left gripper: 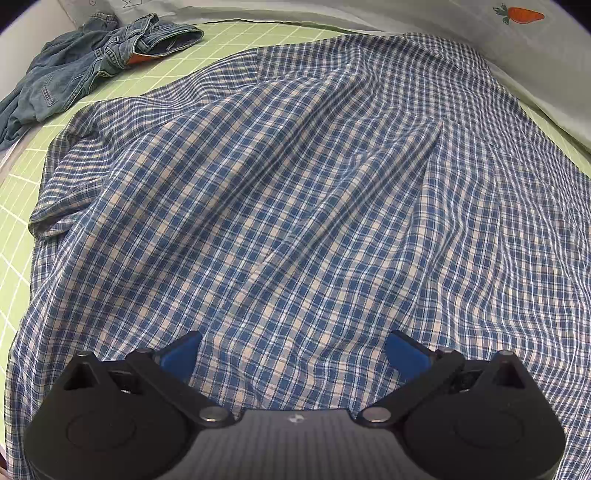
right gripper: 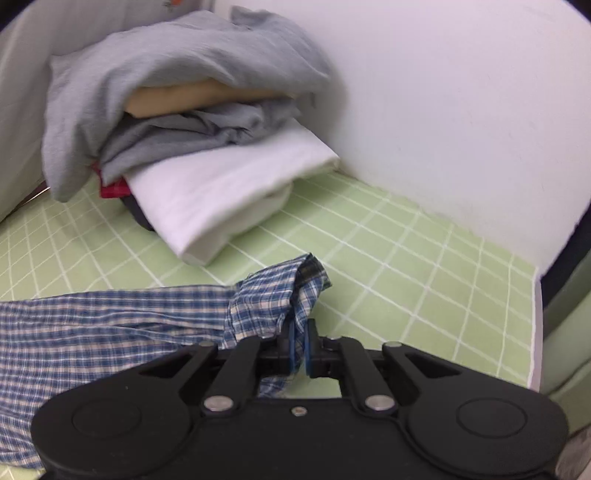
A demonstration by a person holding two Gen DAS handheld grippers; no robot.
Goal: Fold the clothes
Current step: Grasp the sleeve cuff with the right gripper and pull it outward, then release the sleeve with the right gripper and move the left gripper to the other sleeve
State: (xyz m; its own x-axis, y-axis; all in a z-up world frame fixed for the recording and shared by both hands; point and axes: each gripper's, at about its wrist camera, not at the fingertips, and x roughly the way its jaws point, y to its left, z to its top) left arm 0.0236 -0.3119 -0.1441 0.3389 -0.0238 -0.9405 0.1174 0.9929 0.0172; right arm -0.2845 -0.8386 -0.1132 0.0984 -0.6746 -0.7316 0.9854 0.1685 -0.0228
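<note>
A blue, white and tan plaid shirt [left gripper: 288, 192] lies spread and wrinkled over the green grid sheet, filling the left wrist view. My left gripper [left gripper: 293, 350] is open just above the shirt's near part, its blue pads wide apart and holding nothing. In the right wrist view my right gripper [right gripper: 300, 341] is shut on a bunched edge of the plaid shirt [right gripper: 273, 302], which rises from the pads and trails off to the left over the sheet.
A crumpled denim garment [left gripper: 92, 62] lies at the far left of the green grid sheet [left gripper: 229, 40]. A pile of grey, tan, red and white clothes [right gripper: 184, 122] sits by the white wall [right gripper: 443, 110]. A carrot-print pillow [left gripper: 517, 22] lies behind.
</note>
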